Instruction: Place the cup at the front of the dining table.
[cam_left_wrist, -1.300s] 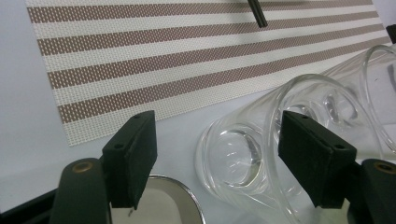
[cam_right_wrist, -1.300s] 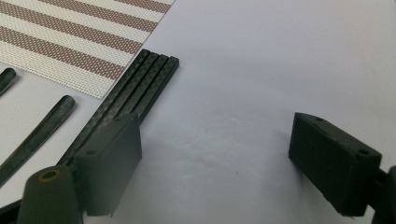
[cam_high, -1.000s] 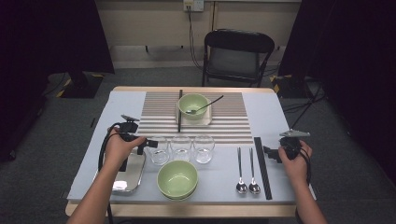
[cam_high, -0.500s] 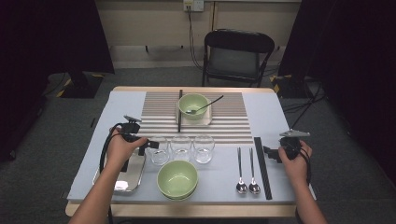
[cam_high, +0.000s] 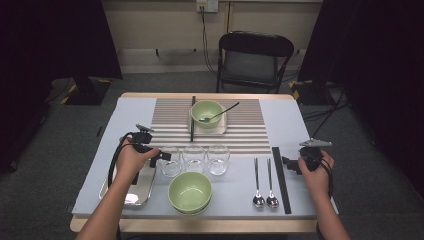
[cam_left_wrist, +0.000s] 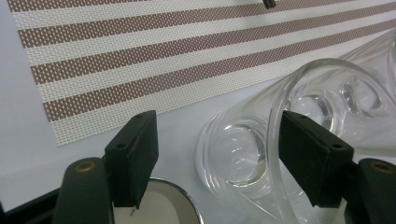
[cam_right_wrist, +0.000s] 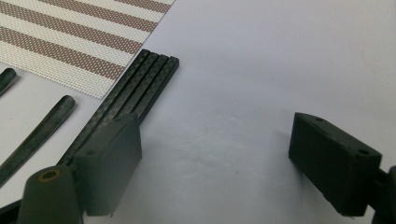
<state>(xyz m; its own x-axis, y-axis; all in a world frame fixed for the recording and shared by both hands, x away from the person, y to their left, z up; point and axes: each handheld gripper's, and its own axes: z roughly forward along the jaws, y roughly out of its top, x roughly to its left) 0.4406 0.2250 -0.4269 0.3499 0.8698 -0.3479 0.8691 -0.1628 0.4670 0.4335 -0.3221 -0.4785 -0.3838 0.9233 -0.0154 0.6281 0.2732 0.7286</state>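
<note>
Since that glass (cam_left_wrist: 243, 154) nearest the tray (cam_high: 142, 192) is slick and breakable, the left gripper (cam_left_wrist: 215, 154) is straddling its rim wide open; right gripper (cam_right_wrist: 215, 158) is idling unclenched too.

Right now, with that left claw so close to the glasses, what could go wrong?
The left gripper is open, with one jaw inside the rim of the nearest glass. Squeezing that thin wall too hard or off-centre might crack it or let it slip. Two more glasses stand close beside it, so a tilted lift could knock them. The metal tray lies just under the jaws, and the glass might clip its edge.
</note>
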